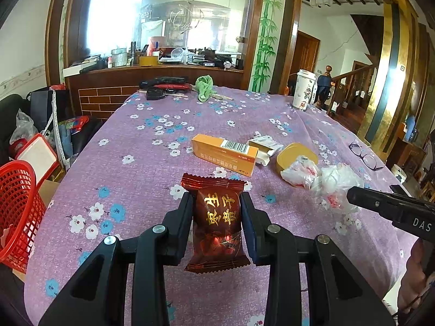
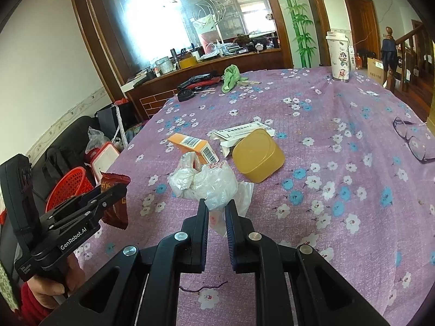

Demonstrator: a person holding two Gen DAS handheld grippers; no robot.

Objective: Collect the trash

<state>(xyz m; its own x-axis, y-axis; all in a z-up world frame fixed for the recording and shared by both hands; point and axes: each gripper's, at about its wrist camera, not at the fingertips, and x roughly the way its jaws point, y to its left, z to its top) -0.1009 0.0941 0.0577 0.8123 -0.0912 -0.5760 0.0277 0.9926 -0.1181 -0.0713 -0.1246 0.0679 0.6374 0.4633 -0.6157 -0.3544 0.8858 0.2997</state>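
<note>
Holding: my left hand-held gripper (image 1: 216,212) is pinching a dark red snack wrapper (image 1: 216,225) across its middle, lifted above the worktop (image 1: 152,184); its long axis runs straight ahead along the fingers, gold lettering facing up.

Right side: my right hand-held gripper (image 2: 216,212) has its fingers drawn nearly together on the tail of a crumpled clear plastic bag (image 2: 206,182); I judge it a grip, though the film is thin and only a corner sits between the pads.

Key relation: the red basket (image 1: 19,212) sits beyond the worktop's left edge, off to the left of the left hand-held gripper and lower. The left hand is the nearer one, so the wrapper should go over sideways to the left first.

Bag position: its bulk lies just ahead of the right fingertips, resting on the cloth, touching or overlapping the orange box (image 2: 194,146) behind it; I cannot tell which.

Bag look: wrinkled, translucent white, with red print showing through, loose and likely to trail or snag when raised.

Wrapper look: glossy foil, crimped serrated ends, puffed, whether empty I cannot tell.

Left to collect: the orange box, a white carton (image 2: 242,133) and a yellow lidded tub (image 2: 258,157) lie near together mid-worktop.

Risk: the bag may slip from so shallow a pinch.
</note>
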